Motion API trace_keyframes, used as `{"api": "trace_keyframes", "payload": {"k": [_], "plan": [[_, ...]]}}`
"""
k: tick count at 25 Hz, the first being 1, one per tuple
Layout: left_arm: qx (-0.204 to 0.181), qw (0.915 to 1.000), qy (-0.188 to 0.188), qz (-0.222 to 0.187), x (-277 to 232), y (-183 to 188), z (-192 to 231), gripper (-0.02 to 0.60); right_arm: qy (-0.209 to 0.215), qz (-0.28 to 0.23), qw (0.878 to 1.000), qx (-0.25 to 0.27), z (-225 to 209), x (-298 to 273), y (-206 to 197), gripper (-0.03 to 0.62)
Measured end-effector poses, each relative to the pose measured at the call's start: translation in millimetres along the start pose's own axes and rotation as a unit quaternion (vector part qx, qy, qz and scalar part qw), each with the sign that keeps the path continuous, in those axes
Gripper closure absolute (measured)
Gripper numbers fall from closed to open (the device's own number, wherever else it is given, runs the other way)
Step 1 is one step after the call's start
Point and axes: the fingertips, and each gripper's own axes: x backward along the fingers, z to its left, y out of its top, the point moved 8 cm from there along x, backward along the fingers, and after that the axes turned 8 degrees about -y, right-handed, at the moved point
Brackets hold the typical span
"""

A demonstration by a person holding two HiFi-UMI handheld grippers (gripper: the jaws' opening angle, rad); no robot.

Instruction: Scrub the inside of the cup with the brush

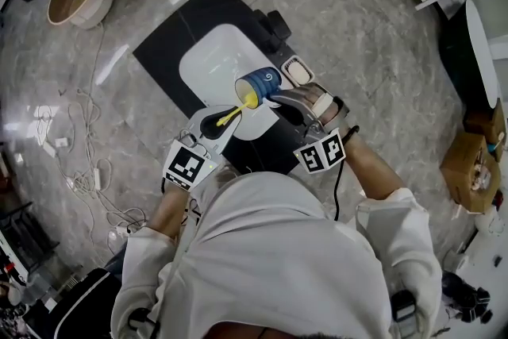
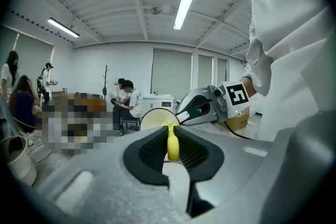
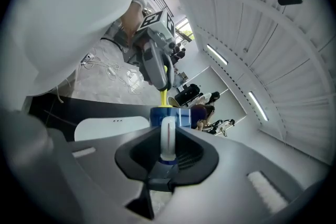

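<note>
While the left tongs [image 1: 213, 125] pinch the yellow brush [image 1: 230, 117] by its shaft, the right tongs [image 1: 279, 98] are clamped on the white cup handle [image 3: 168, 136]. The cup [image 1: 260, 86] is held tipped on its side above the tabletop [image 1: 171, 40], mouth facing the left tongs. The brush's long axis runs straight from the left tongs into that mouth, how deep I cannot tell; the cup is blue outside, pale yellow inside.

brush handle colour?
Yellow. The brush handle shows best in the left gripper view.
</note>
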Motion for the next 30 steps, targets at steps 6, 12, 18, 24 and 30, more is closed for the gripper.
{"api": "trace_keyframes", "payload": {"k": [6,12,18,24,30], "plan": [[-0.012,0.9998,-0.016,-0.008,-5.1,2.5,-0.2,0.546,0.014,0.004,1.000,0.004,4.4,7.0,0.9,0.540],[-0.081,0.9964,-0.024,0.003,-5.7,26.4,11.1,0.548,0.006,0.005,1.000,0.001,0.2,12.1,5.9,0.540],[-0.077,0.9967,-0.024,0.001,2.0,23.0,23.6,0.548,-0.006,0.000,1.000,0.013,-12.7,17.0,14.9,0.540],[-0.041,0.9973,-0.061,-0.001,3.4,11.3,14.1,0.548,-0.009,-0.006,1.000,0.022,-21.9,18.0,20.8,0.540],[-0.048,0.9961,-0.073,-0.013,1.5,21.5,4.1,0.548,-0.001,-0.003,1.000,0.018,-19.2,16.0,21.0,0.540]]}}
